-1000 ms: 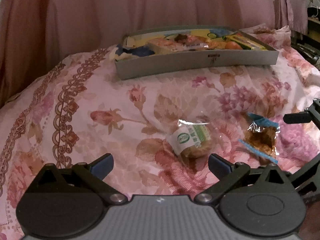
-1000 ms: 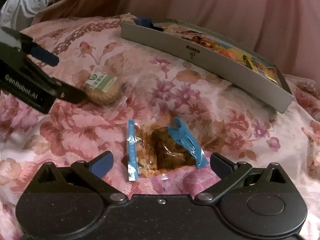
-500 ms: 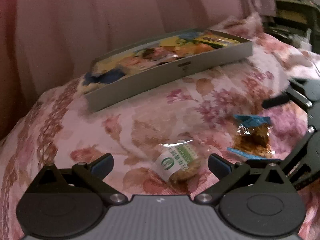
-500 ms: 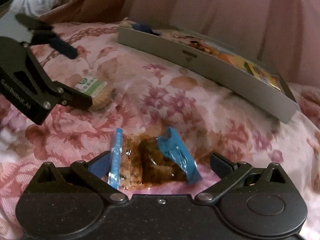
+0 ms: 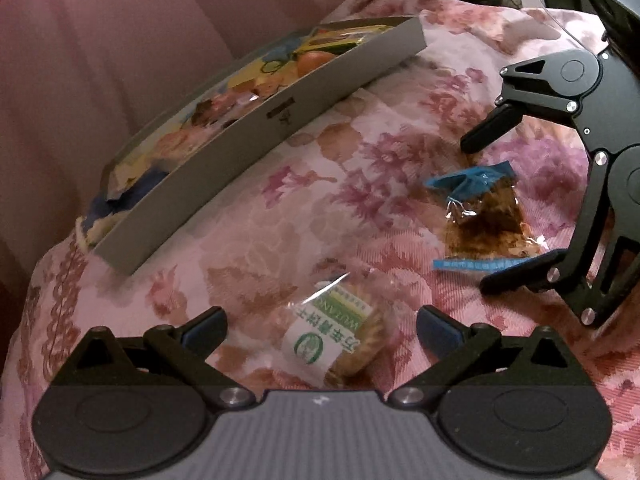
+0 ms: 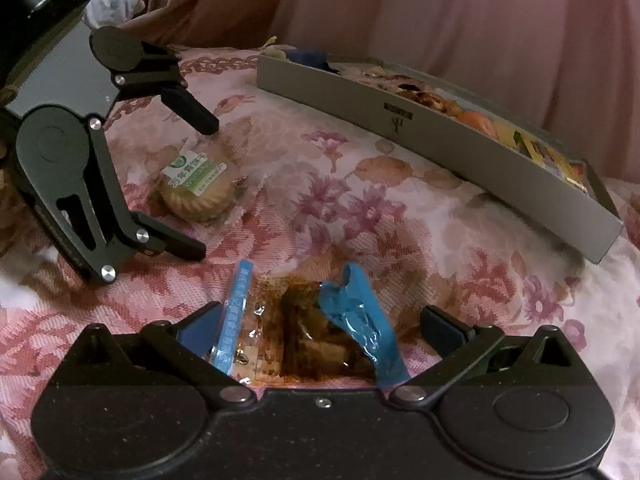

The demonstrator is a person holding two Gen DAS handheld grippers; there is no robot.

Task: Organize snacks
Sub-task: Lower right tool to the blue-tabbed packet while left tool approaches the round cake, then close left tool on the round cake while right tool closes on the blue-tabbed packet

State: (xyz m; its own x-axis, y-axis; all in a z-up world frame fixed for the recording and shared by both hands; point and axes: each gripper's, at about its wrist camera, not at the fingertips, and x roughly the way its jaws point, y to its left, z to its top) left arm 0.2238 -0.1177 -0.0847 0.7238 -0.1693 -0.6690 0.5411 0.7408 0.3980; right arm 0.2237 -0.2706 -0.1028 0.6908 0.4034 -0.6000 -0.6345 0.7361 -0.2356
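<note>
- The left hand-held gripper [image 5: 320, 322] is low over the flowery bed cover [image 5: 304, 208]. Its two fingers are spread wide and pinch nothing.
- A round cookie in a clear wrapper with a green and white label [image 5: 340, 340] lies on the bed cover, right between those spread fingers. Half a second ago the cookie sat a bit farther out, so this hand-held gripper has come closer around it.
- The right hand-held gripper [image 6: 320, 322] is also low over the bed cover, just to the right of the left one. Its fingers are spread wide too.
- A brown snack in a clear packet with blue ends [image 6: 304, 336] lies between the right fingers. One blue end touches the left finger [image 6: 200, 326], or nearly so. The packet now sits deeper between the fingers than it did a moment ago.
- A long gray tray [image 6: 440, 148] full of colorful snacks rests farther back on the bed cover, well apart from both loose snacks.
- Pink curtains [image 6: 440, 12] hang behind the tray.
</note>
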